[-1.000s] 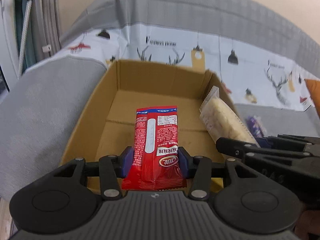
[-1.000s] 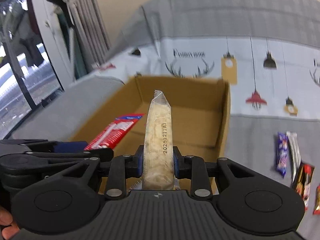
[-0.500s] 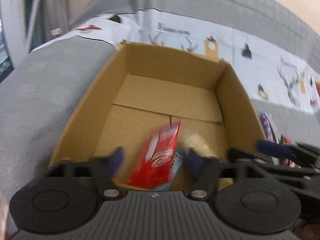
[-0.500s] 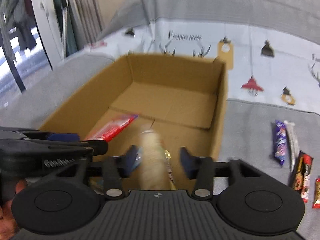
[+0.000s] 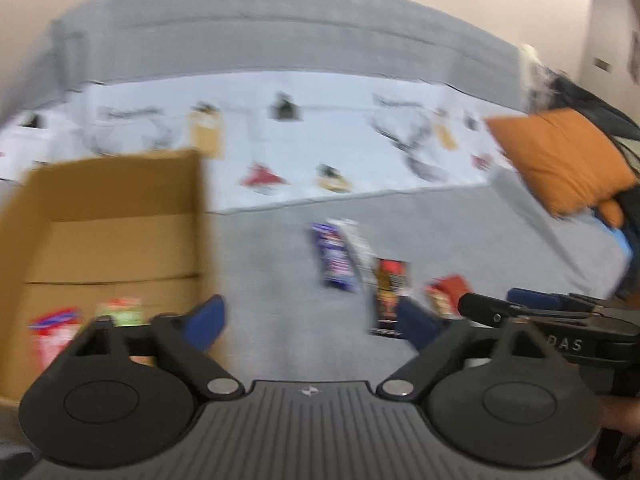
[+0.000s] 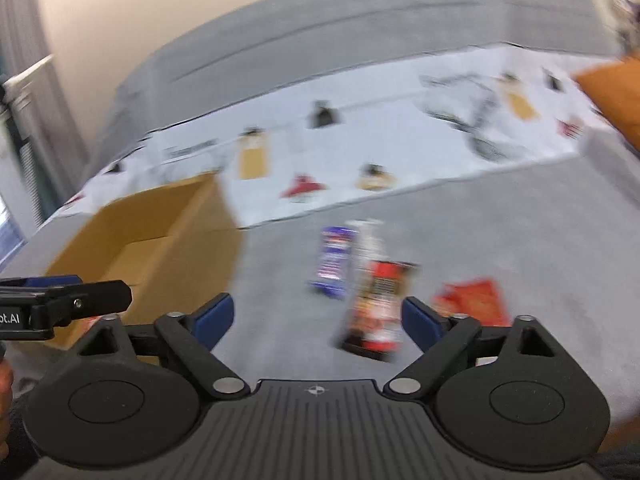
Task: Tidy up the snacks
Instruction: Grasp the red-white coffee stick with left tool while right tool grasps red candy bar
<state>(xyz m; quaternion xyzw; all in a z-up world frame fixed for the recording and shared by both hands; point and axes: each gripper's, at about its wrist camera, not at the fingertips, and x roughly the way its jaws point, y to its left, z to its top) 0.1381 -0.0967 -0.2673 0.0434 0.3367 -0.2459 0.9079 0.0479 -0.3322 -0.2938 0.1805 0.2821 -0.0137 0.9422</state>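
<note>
A grey fabric sofa (image 5: pixel 280 240) with a pale printed cover (image 5: pixel 320 140) and an orange cushion (image 5: pixel 560 160) at two o'clock fills both blurred views. The open brown cardboard box (image 5: pixel 120 240) at nine o'clock holds what seem to be red-wrapped snacks (image 5: pixel 56 328). Loose snack packets (image 6: pixel 376 280) lie on the seat at twelve o'clock. The left gripper (image 5: pixel 312 320) and right gripper (image 6: pixel 316 316) both stand spread wide, holding nothing.

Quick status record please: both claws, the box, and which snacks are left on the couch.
left claw: open, empty
right claw: open, empty
box: cardboard, to the left, blurred packets inside
loose snacks: purple bar, white bar, dark red-and-black packet, red packet, all on the grey couch
image quality: motion blur, labels unreadable
</note>
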